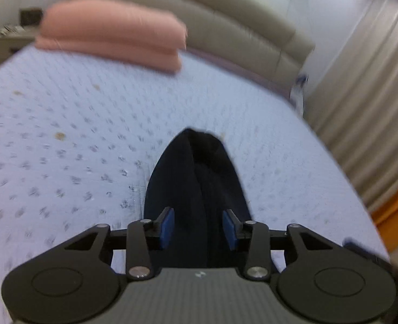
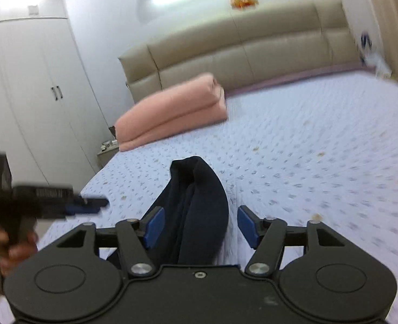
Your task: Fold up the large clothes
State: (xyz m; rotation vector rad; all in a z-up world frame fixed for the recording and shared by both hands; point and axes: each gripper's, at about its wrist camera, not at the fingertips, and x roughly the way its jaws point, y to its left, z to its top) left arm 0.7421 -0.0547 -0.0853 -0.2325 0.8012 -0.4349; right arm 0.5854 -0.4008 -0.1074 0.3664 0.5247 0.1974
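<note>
Two grippers up over the bed (image 2: 320,140), both with pads spread and nothing pinched. Left gripper (image 1: 198,228): blue pads apart, dark cloth seen in the gap between them but neither pad presses it. Right gripper (image 2: 197,226): pads wider apart, dark cloth runs up beside the left pad, clear daylight to the right pad, so no grip there. From the right wrist the left gripper also shows at the left edge, held in a hand (image 2: 12,245), blurred.

Dark navy garment (image 2: 196,205) lies bunched in a long narrow roll on the patterned sheet, near the close edge, its far end humped up. Folded pink blanket (image 2: 172,113) sits well apart by the headboard (image 2: 239,54), not in the way.

Judgement: the garment looks let go, mid-fold or just gathered; frames are smeared, so the exact layers cannot be told. To do this step well: lay the roll flat first, find two real corners or the hem rather than biting the middle of the bunch, pinch one layer set each side, lift evenly, keep cloth taut between grippers, set down square on clear sheet
</note>
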